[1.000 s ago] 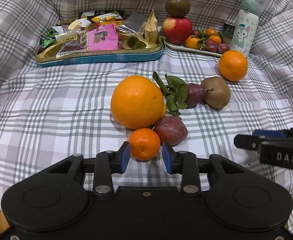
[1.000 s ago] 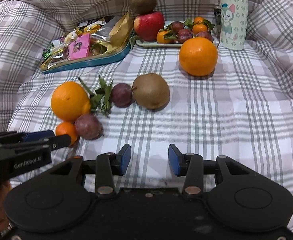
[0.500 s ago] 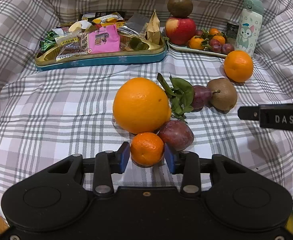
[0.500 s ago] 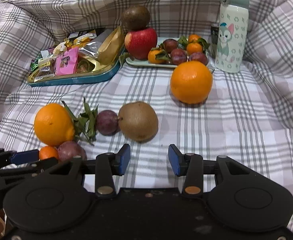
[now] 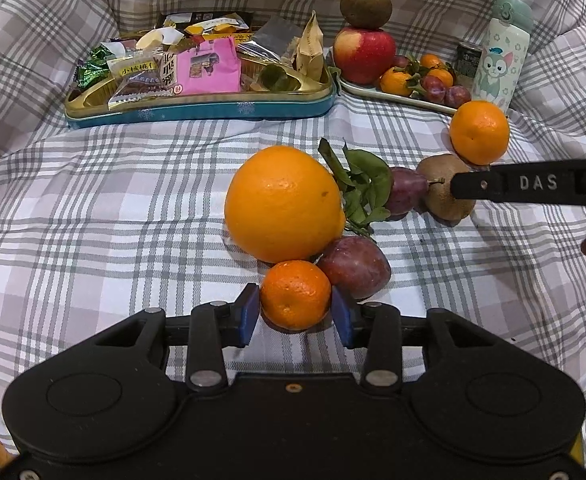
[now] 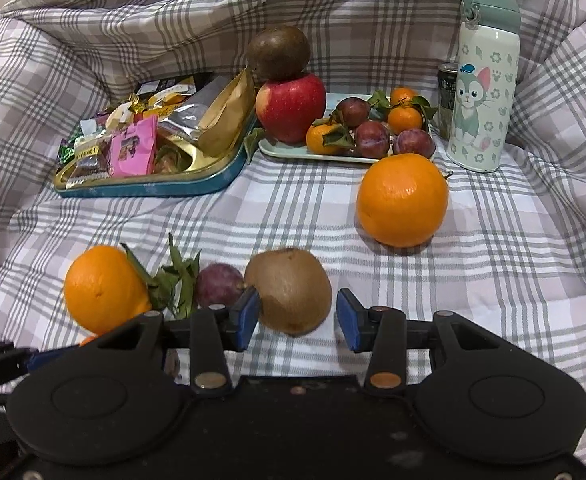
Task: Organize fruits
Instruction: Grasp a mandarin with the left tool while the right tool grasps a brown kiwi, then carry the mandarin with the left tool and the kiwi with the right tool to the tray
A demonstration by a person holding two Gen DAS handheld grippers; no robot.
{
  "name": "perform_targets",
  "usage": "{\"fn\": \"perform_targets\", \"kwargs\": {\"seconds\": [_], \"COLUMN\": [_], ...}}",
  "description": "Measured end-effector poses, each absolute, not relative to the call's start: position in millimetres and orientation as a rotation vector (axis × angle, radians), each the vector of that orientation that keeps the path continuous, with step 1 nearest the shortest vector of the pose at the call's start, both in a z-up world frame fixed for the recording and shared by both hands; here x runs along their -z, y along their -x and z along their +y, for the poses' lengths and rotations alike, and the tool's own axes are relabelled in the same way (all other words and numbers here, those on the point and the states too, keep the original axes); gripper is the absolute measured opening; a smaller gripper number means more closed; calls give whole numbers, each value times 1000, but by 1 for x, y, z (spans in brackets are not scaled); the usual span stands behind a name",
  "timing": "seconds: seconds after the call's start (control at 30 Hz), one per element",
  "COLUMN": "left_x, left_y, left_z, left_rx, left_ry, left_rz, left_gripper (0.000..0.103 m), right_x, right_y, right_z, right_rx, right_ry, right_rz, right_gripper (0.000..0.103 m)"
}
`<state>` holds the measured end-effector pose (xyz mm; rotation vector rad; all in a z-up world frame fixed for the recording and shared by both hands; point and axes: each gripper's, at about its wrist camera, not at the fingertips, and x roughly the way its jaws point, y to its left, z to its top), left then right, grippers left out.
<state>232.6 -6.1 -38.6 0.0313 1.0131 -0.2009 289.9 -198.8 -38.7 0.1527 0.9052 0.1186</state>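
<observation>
So, the plaid cloth (image 5: pixel 93 208) is the work surface. At the back sit a snack tin (image 5: pixel 213 110) and a fruit plate (image 6: pixel 285 151), the likely drop target since it already holds an apple (image 6: pixel 291 106), plums and mandarins. The strays lie loose on the cloth in front of it.

The right gripper (image 6: pixel 297 304) is low over the cloth with its jaws apart, straddling the kiwi (image 6: pixel 293 290). The kiwi sits against the left pad with a clear gap at the right pad, so it is lined up but not gripped. The left gripper (image 5: pixel 295 300) has its jaws apart around the small mandarin (image 5: pixel 295 294). The pads flank it closely, no squeeze is visible, and the fruit rests on the cloth. Approaching from the near side makes sense, because the big orange (image 5: pixel 283 204) and a plum (image 5: pixel 355 266) touch the mandarin from behind. A second orange (image 6: pixel 403 200) sits alone just in front of the plate.

Versus a second ago:
- Right gripper: has advanced. The kiwi was well ahead of the tips and is now between them. Jaw gap looks unchanged.
- Left gripper: jaws have just been opening. The mandarin was just beyond the tips and is now between the pads.
- Fruit: no piece looks displaced. All strays remain off the plate.

Judgement: both are at pre-grasp, with closing as the next step.
</observation>
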Motion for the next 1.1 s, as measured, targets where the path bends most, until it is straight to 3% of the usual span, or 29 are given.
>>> {"fn": "perform_targets", "kwargs": {"seconds": [0.7,1.1], "left_x": [40,35], "left_y": [-235,-228], "left_z": [-5,-7], "left_rx": [205,227], "left_ry": [-12,-17], "left_rz": [1018,998], "left_gripper": [50,47], "right_x": [57,55], "right_y": [-317,-297], "right_z": [-187,-190], "right_rx": [-159,-166], "right_ry": [-190,-190], "right_rz": [934,921], "right_gripper": [55,54]}}
